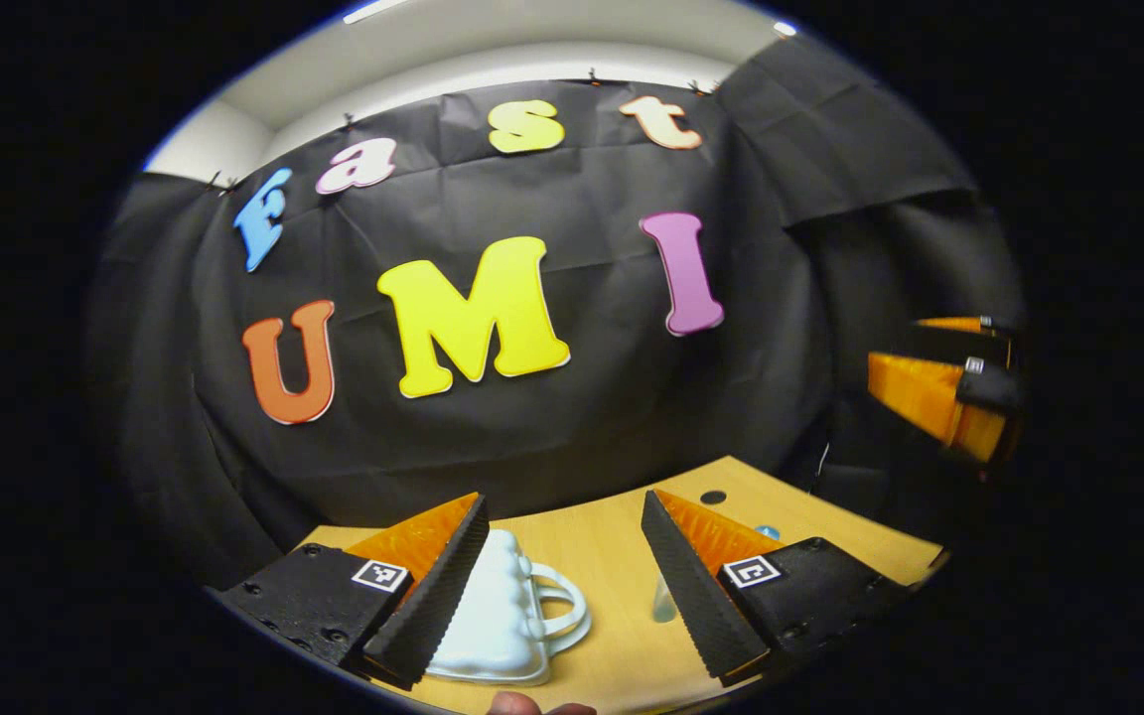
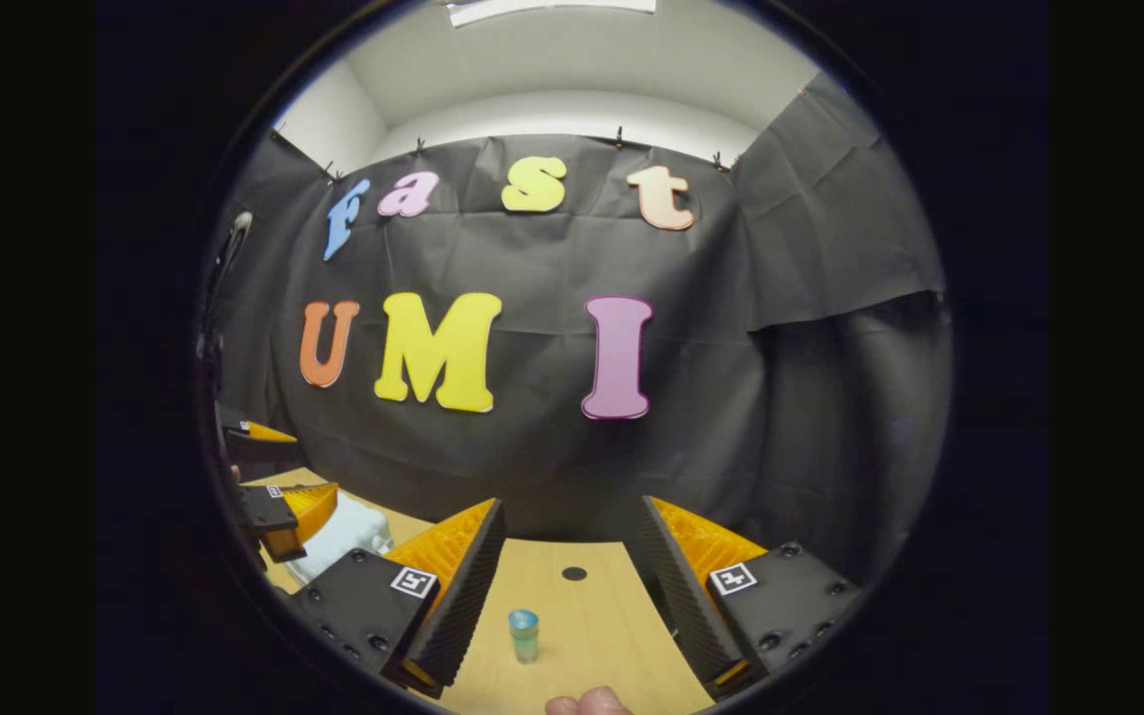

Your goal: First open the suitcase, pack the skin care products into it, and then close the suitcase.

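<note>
Fingertips of my hand peek in at the bottom edge of the right gripper view, just under my right gripper. Its two fingers stand wide apart and hold nothing. Between them, a bit ahead on the wooden table, stands a small skin care bottle with a blue cap. It is upright and looks light and smooth, so I think it could tip or slip. I would pinch it around the middle, below the cap.

My left gripper is spread wide too, with nothing in it. Just behind its left finger lies the little white suitcase. It is shut and lies flat, and its loop handle points to the right. It looks like hard, shiny plastic, stiff and light. I would hold the handle or the lid edge to open it.

I see no brand on the bottle or the suitcase. If the bottle has a label, it is too small for me to read.
</note>
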Motion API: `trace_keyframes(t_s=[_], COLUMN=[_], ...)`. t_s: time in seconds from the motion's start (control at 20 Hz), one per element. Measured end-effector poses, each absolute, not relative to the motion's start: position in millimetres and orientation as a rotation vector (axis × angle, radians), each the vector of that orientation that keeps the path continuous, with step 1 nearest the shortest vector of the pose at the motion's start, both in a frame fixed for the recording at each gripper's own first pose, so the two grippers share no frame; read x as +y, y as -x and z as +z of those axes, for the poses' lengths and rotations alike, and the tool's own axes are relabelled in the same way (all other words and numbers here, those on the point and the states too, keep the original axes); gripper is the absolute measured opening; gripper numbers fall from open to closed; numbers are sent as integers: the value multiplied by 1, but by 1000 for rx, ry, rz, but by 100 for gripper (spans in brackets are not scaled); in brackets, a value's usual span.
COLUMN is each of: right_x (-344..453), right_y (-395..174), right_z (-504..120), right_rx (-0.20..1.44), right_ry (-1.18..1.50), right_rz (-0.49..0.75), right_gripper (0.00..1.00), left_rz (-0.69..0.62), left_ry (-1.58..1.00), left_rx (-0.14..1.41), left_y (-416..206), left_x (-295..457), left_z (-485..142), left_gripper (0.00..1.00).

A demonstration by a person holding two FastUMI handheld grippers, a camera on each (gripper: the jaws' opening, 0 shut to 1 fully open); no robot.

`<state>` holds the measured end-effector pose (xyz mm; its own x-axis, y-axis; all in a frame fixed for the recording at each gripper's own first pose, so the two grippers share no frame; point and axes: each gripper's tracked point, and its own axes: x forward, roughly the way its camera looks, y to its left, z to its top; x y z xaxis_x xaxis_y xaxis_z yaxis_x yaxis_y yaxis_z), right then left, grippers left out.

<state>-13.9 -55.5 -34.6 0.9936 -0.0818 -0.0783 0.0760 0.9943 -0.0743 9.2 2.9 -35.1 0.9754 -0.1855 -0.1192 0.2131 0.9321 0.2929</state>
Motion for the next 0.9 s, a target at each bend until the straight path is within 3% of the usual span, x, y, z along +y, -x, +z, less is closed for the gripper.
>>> trace_keyframes(t_s=[0.3,0.65,0.9], right_x=[-82,-100,-111], right_y=[28,33,37], right_z=[-54,-60,-59], right_rx=[142,164,174], right_ry=[85,99,115], right_rz=[-154,-213,-258], right_gripper=[81,81,81], left_rz=[-346,-382,-452], left_ry=[-600,-890,-1100], left_rx=[244,505,571], left_y=[-11,-22,-35], left_x=[24,57,62], left_z=[-80,-147,-182], left_gripper=[99,96,94])
